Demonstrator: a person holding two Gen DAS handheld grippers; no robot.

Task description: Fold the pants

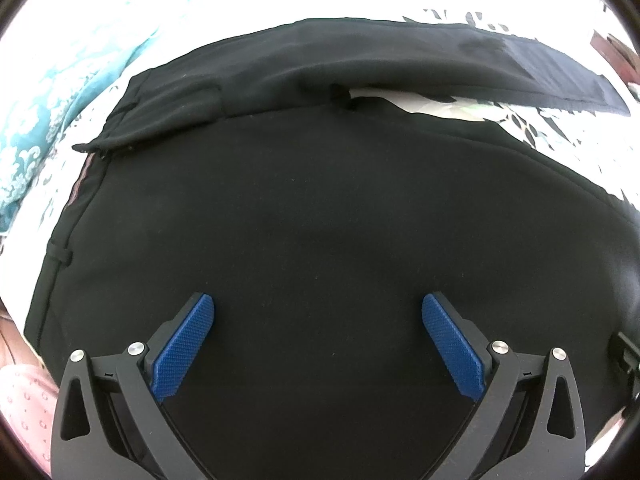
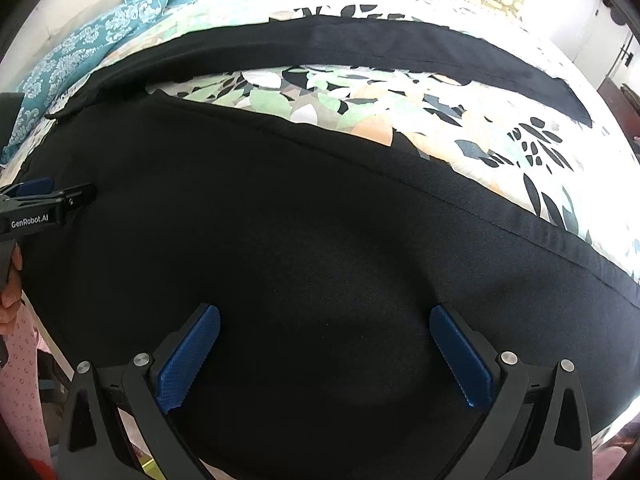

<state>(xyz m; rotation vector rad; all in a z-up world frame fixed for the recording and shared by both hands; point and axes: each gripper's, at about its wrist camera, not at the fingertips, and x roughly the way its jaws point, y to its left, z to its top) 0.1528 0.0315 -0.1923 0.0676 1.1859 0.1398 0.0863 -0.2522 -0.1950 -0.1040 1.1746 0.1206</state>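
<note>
Both the left gripper (image 1: 318, 344) and right gripper (image 2: 325, 354) hover with fingers spread apart, gripping nothing, over black pants (image 2: 280, 220) laid across a leaf-print bedspread (image 2: 360, 100); the legs lie splayed, so folding seems barely begun, and pinching the near leg's edge looks next.

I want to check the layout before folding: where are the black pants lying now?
The black pants lie spread on the leaf-patterned bedcover, filling both wrist views beneath the open tools, with the teal patterned fabric beyond them at upper left.
</note>
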